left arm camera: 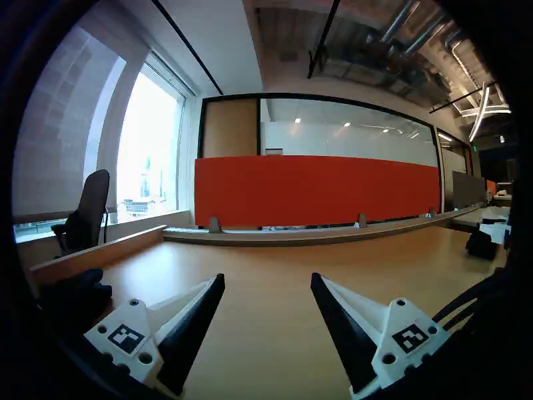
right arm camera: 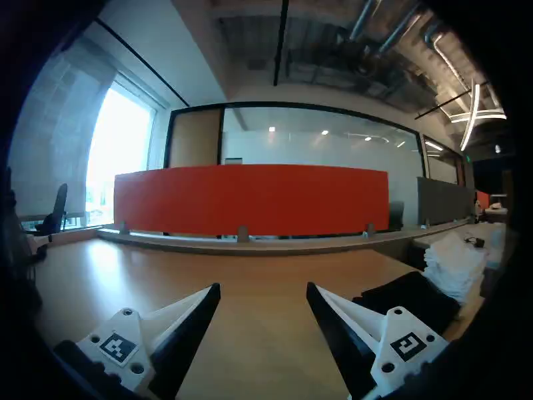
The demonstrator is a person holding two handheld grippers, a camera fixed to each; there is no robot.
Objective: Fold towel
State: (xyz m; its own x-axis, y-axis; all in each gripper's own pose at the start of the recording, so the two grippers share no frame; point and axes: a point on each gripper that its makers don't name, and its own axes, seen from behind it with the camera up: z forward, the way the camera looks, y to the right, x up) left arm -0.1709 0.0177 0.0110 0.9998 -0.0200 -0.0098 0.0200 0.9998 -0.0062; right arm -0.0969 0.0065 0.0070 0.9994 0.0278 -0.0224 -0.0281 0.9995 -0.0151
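Left gripper (left arm camera: 266, 275) and right gripper (right arm camera: 261, 287) are held spread wide, empty. The black towel (right arm camera: 413, 297) is seen at three o'clock, outside the right jaws, beside white towels (right arm camera: 460, 263).

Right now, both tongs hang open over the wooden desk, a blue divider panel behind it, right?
No: the divider panel is red, not blue, as the right gripper view shows. The left tongs and right tongs do hang open over the wooden desk.

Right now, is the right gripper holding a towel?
No, the right gripper is open with only the table between its fingers, and the stack of white towels lies apart from it.
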